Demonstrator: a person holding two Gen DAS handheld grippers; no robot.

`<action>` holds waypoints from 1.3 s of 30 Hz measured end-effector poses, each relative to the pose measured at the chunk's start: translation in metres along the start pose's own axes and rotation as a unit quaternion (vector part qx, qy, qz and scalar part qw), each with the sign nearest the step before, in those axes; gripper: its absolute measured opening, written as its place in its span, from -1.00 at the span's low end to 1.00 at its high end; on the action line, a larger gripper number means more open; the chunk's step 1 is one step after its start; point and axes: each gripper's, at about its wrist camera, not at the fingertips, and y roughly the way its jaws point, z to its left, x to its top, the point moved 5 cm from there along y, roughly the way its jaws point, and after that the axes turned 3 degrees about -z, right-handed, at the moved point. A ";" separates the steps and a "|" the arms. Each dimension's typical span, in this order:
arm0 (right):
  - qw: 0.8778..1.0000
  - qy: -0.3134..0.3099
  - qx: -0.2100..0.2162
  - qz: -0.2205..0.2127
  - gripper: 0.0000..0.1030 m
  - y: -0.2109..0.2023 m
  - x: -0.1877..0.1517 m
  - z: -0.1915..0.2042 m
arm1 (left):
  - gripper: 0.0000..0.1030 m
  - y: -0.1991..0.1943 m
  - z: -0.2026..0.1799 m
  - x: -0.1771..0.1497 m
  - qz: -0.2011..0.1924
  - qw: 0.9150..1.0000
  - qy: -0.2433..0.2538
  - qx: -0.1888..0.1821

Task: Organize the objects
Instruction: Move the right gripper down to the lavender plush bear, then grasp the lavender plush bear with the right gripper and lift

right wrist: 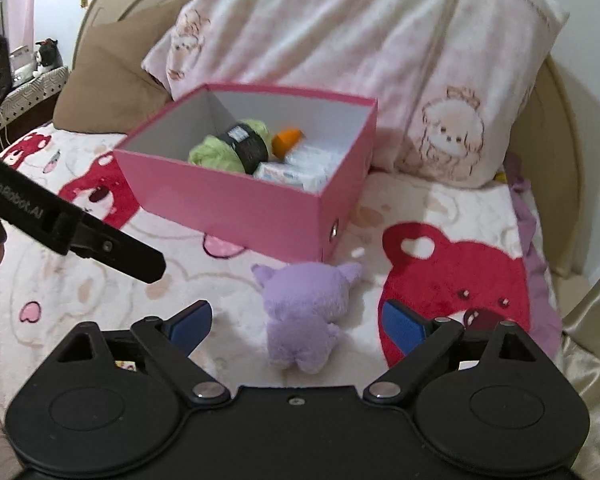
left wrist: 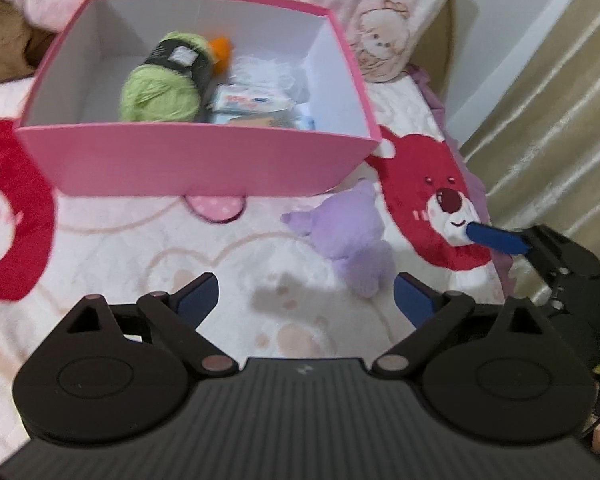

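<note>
Pink box [left wrist: 204,160] sits on a bear-print blanket [left wrist: 100,248] on a bed, open top, lid not seen. Inside: green yarn ball [left wrist: 160,92] with a dark label at the left-middle, small orange item [left wrist: 220,50] behind it, white packets [left wrist: 252,100] to the right of the yarn. Contents are blurry, packets not readable.

Purple plush toy [right wrist: 300,316] lies on the blanket just in front of the box's near corner, back to the right wrist camera, ears toward the box, apart from it.

Right gripper [right wrist: 296,320]: jaws spread wide, nothing held, the plush lies between and slightly ahead of the blue pads [right wrist: 404,326], not touched. In the left wrist view one blue finger of it pokes in from the right edge.

Left gripper [left wrist: 306,300]: jaws spread wide, empty, hovering over bare blanket facing the box's front wall; plush is to its right.

Pink cartoon-print pillow [right wrist: 380,60] stands behind the box, brown cushion [right wrist: 108,92] to its left. Gold curtain [left wrist: 548,100] at far right.
</note>
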 end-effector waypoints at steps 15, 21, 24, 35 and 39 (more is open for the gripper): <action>1.000 0.021 -0.011 0.001 0.83 0.038 -0.021 0.004 | 0.89 0.044 -0.013 -0.012 -0.054 0.997 0.013 -0.055; 0.999 0.008 -0.029 0.018 0.83 0.048 -0.031 0.001 | 0.88 0.072 -0.019 -0.019 -0.060 0.997 0.027 -0.048; 0.999 0.020 -0.021 0.033 0.82 0.054 -0.033 -0.001 | 0.84 0.085 -0.013 -0.020 -0.052 0.996 -0.019 -0.069; 0.995 0.051 -0.012 0.087 0.41 0.079 -0.030 0.002 | -0.04 0.112 0.001 -0.027 -0.035 0.980 -0.136 -0.142; 0.995 0.049 -0.020 0.087 0.03 0.080 -0.031 0.007 | -0.10 0.108 0.003 -0.031 -0.038 0.982 -0.126 -0.135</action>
